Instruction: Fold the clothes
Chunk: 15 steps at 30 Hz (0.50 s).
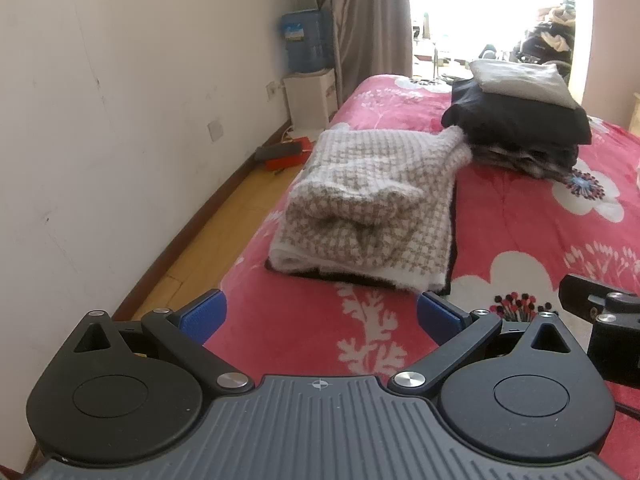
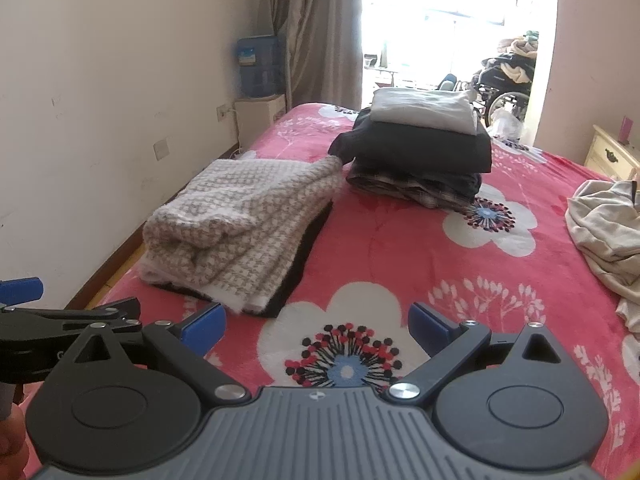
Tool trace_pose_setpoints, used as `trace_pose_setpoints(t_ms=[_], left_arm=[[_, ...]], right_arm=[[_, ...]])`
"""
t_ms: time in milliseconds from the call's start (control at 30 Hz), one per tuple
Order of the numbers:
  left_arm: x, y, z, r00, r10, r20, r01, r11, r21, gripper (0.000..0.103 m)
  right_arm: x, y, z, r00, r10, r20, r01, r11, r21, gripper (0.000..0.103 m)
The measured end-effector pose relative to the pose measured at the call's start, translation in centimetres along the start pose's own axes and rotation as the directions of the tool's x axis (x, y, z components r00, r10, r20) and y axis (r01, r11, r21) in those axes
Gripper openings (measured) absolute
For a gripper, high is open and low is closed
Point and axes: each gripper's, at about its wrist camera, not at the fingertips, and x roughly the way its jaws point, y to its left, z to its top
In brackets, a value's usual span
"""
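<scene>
Left gripper [image 1: 322, 314], black with blue finger pads, jaws spread apart and empty, poised above the pink flower-printed plush bedspread [image 1: 520, 216]. Right gripper [image 2: 316, 326], of the same build, jaws likewise released and holding nothing, over a white printed flower on the bedspread [image 2: 380, 248].

The folded beige-and-white houndstooth knit garment [image 1: 372, 208] lies directly ahead of the left gripper, resting on a dark cloth whose edge shows beneath it. In the right wrist view this knit garment [image 2: 244, 236] sits ahead and to the left of the right gripper.

Beyond the knit garment, touching its far corner, stands a stack of folded clothes [image 1: 520, 120]: a plaid piece at the bottom, black in the middle, light grey on top. A crumpled cream garment [image 2: 608, 232] lies well to the right of the knit garment, unfolded.
</scene>
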Motion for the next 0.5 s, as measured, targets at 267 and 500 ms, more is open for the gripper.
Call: trace_pose_setpoints(t_ms=[267,500], left_arm=[[0.60,0.26,-0.19,1.000,0.002,-0.014,-0.002,1.000,-0.013,0.102],[0.93,0.76,-0.32,1.000,0.007,-0.020,-0.007,1.000,-0.026,0.102]], right_arm=[[0.17,0.55,-0.11,1.000,0.009,-0.005,-0.009,1.000,-0.012,0.100],[0.55,0.86,-0.06,1.000,0.014,-0.016,-0.014,1.000,-0.016,0.100]])
